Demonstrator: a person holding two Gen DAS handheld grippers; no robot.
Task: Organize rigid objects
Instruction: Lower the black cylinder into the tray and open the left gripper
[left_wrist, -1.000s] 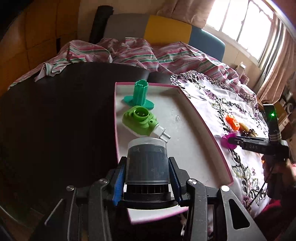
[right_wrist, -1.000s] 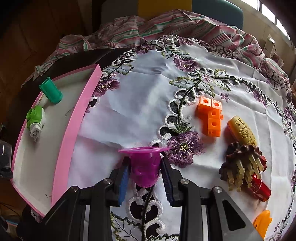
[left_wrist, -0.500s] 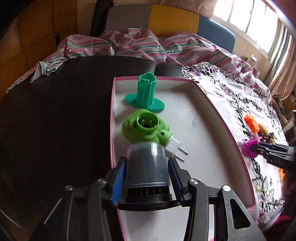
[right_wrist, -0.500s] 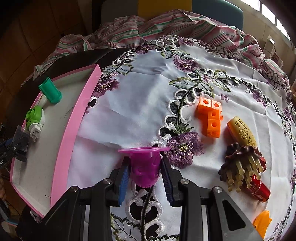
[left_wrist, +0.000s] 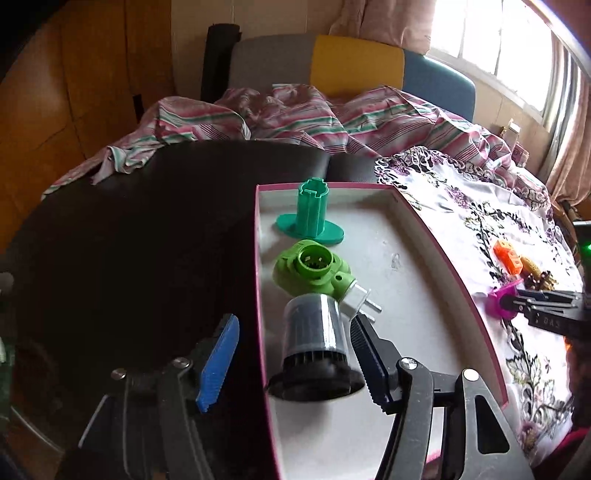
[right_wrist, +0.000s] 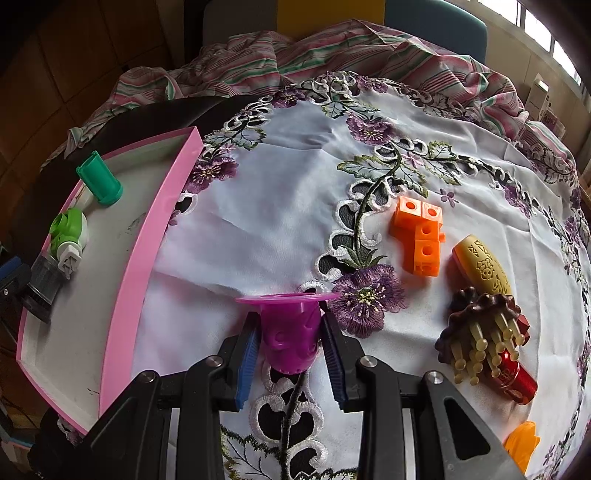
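One faint, unreadable marking on right tongs (left_wrist: 517, 302) around purple cup (right_wrist: 290, 336).

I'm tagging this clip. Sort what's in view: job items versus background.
Job:
tray
teal spool
green plug
grey cap, released by the open left tongs
purple spool, in the right tongs
orange blocks
comb

Background:
striped blanket
chairs
window

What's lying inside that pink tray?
In the pink tray: a teal flanged spool, a green plug adapter and a dark ribbed cylinder. The cylinder hides the floor beneath it.
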